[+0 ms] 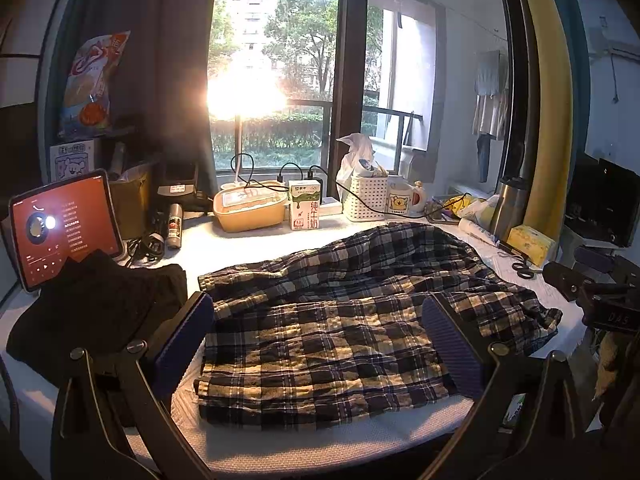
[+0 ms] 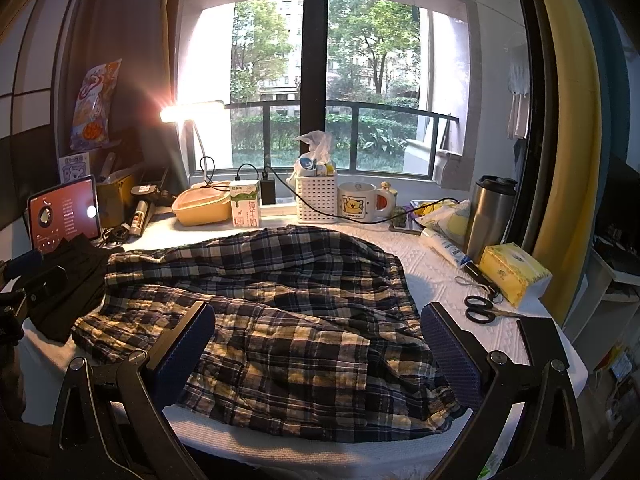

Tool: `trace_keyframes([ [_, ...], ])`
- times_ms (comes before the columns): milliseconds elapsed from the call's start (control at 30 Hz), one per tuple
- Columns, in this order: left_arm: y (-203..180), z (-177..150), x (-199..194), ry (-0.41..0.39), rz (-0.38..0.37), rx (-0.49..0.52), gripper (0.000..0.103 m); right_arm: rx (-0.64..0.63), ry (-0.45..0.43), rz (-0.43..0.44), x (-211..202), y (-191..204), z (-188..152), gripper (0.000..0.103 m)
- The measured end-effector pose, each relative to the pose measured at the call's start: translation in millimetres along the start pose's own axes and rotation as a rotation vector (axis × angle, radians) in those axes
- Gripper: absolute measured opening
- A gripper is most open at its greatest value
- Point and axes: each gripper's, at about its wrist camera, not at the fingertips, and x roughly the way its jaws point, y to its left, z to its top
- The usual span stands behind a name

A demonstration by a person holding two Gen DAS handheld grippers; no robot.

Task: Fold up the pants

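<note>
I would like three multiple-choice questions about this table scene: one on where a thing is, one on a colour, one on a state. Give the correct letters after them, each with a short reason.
1. Where do the scissors lie?
A. on the plaid pants
B. on the white table cover, right of the pants
C. inside the white basket

2. What colour is the garment lying left of the plaid pants?
A. black
B. red
C. white

3. How do the two grippers stand?
A. both shut on the pants
B. the left shut on the pants, the right open
C. both open, holding nothing

Answers:
1 B: they rest on the bare cover near the yellow tissue pack.
2 A: the cloth in front of the tablet is black.
3 C: the fingers of the left gripper and right gripper are spread wide, gripping no cloth.
</note>
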Motion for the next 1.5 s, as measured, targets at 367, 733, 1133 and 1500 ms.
trace_keyframes([
  [367, -0.6, 1.5, -0.9, -0.005, 0.001, 0.004, 0.103, -0.001, 0.002, -0.001, 0.5, 0.7, 0.3, 0.103],
  [733, -3.0, 1.1, -1.7, -0.009, -0.006, 0.0, 0.103, -0.004, 0.005, -0.003, 0.9, 0.7, -0.8, 0.103],
  [1133, 11.1, 1.5, 50.7, 0.078, 0.046, 0.097, 0.103, -0.013, 0.095, -0.001, 45.9, -8.1, -13.5, 0.103],
  [1500, 55.7, 2.4, 144.5, 0.285, 0.137, 0.128, 0.102, -0.083, 0.164, -0.068, 117.3, -51.4, 9.9, 0.103],
])
